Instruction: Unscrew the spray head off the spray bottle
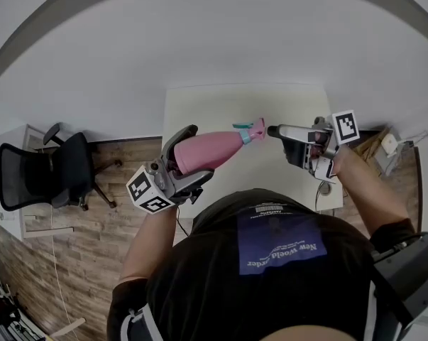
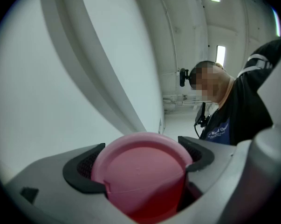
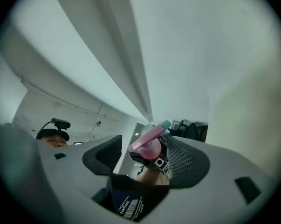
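at the centre of the head view, a white table (image 1: 221, 109) is seen from above, with a wooden floor (image 1: 93, 226) around it and a black office chair (image 1: 54, 169) at the left edge of the frame.

left of centre, the left gripper (image 1: 191, 158) is closed on the pink spray bottle (image 1: 215, 149). the bottle's wide lower body is clamped between the two jaws. in the left gripper view the round pink base fills the lower middle of the frame, and it is pressed from both sides by the dark pads (image 2: 82, 169). the bottle is held lying nearly level in front of the table's near part, its base toward the lower left of the head view and its neck toward the upper right.

right of centre, the right gripper (image 1: 281, 141) is held with its jaws spread wide and nothing gripped. its tip is just beside the bottle's top, and a small gap can be made out. in the right gripper view the bottle is seen end-on in the space between the open jaws, untouched by either pad.

the spray head (image 1: 255, 128) is pink, is seated on the narrow neck, and points at the right gripper. a teal collar (image 1: 245, 136) is seen just below it. a teal tip (image 3: 166, 124) shows at the nozzle in the right gripper view.
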`<state>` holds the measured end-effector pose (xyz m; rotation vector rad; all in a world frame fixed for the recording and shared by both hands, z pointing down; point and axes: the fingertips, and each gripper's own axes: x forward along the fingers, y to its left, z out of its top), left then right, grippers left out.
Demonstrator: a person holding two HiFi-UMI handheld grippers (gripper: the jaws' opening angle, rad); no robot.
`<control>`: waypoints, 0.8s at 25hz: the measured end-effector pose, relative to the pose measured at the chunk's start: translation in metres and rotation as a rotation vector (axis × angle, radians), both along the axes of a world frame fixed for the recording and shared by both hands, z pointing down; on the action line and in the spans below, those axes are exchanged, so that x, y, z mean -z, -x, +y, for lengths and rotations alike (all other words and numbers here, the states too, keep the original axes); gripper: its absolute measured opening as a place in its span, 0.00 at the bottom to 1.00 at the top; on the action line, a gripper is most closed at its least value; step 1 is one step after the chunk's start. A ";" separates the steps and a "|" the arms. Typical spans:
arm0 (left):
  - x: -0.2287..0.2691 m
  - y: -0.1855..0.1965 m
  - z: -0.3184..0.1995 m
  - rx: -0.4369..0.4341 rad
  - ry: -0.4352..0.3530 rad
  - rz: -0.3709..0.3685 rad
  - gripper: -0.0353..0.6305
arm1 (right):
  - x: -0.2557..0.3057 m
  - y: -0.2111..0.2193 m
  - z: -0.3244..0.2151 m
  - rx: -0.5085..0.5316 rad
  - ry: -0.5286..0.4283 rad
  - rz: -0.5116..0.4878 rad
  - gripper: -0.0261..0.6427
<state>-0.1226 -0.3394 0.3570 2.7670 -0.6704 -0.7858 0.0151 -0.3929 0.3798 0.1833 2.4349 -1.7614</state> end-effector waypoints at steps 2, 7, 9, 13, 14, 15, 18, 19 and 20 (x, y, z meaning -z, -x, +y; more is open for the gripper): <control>0.001 -0.005 0.005 -0.002 -0.038 -0.041 0.79 | -0.003 0.008 0.006 0.032 0.025 -0.008 0.45; 0.003 -0.018 0.016 -0.009 -0.121 -0.136 0.79 | -0.009 0.025 0.023 0.125 0.075 -0.014 0.45; 0.003 -0.022 0.018 -0.015 -0.146 -0.166 0.79 | -0.009 0.034 0.025 0.150 0.079 -0.009 0.45; 0.003 -0.033 0.026 -0.031 -0.179 -0.213 0.79 | -0.010 0.040 0.037 0.203 0.075 -0.003 0.45; 0.002 -0.036 0.028 -0.034 -0.183 -0.222 0.79 | -0.010 0.039 0.042 0.217 0.070 -0.002 0.45; 0.000 -0.040 0.031 -0.036 -0.185 -0.229 0.79 | -0.011 0.037 0.046 0.226 0.062 0.001 0.44; 0.001 -0.039 0.029 -0.032 -0.185 -0.227 0.79 | -0.013 0.041 0.045 0.228 0.032 0.021 0.31; 0.002 -0.037 0.026 -0.031 -0.184 -0.225 0.79 | -0.014 0.043 0.042 0.225 0.020 0.031 0.30; 0.002 -0.037 0.025 -0.031 -0.183 -0.225 0.79 | -0.015 0.044 0.041 0.221 0.006 0.041 0.28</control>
